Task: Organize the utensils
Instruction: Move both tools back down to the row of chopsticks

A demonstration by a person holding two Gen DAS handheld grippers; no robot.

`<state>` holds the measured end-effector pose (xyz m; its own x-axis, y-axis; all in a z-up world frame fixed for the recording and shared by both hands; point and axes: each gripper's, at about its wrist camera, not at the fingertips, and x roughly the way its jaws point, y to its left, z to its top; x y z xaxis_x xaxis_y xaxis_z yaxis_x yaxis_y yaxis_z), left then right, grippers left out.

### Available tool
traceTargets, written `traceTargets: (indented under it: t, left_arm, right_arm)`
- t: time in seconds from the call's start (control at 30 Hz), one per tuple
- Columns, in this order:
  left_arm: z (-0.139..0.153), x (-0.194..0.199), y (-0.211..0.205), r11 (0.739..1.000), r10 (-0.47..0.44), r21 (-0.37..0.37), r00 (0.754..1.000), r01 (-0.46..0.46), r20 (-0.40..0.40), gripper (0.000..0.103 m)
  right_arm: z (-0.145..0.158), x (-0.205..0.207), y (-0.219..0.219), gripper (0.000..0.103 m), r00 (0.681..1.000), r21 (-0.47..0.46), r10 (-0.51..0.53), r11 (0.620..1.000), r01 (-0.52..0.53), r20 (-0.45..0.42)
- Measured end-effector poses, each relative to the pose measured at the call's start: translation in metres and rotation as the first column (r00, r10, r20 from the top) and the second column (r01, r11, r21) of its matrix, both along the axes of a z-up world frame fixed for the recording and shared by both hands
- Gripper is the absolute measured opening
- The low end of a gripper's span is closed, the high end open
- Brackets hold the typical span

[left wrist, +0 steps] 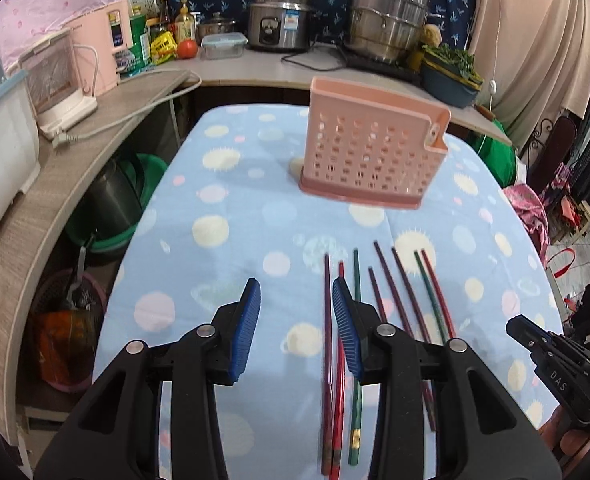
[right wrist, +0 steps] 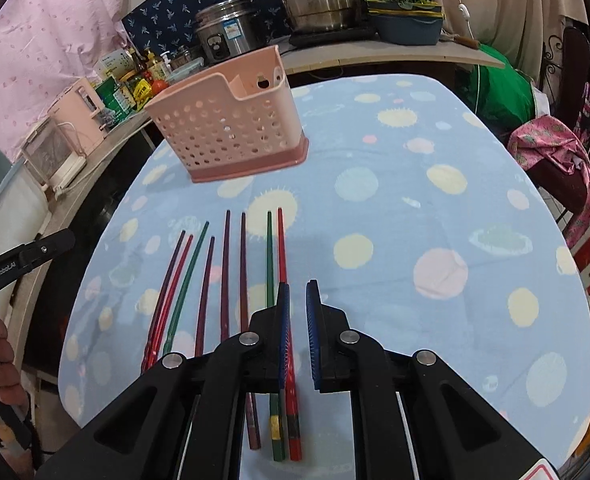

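Observation:
Several red, maroon and green chopsticks lie side by side on the blue spotted cloth; they also show in the right wrist view. A pink perforated utensil holder stands upright beyond them, and appears empty in the right wrist view. My left gripper is open and empty, above the leftmost chopsticks. My right gripper is open with a narrow gap, empty, its left finger over the rightmost red chopstick.
A wooden counter runs along the left and back with a pink appliance, a rice cooker, steel pots and a basin of greens. Buckets and a bin sit below left. Clothes hang at right.

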<state>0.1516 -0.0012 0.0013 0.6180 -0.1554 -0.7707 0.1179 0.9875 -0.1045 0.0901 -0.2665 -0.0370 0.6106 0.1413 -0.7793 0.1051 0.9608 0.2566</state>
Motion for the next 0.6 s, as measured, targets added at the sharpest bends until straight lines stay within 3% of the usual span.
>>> traceTargets:
  t: [0.33,0.6]
  left_arm:
    - [-0.044,-0.031,-0.001,1.0,-0.003,0.006,0.994,0.004,-0.106,0.036]
    - [-0.059,-0.044,-0.003,1.0,-0.009,0.013,0.99,0.011,-0.144,0.036]
  right_arm:
    - [-0.033,-0.031,0.012,0.01,0.996,0.005,0.026,1.0,-0.026,-0.081]
    - [-0.045,-0.039,0.022,0.01,0.993,0.005,0.05,0.999,-0.049,-0.111]
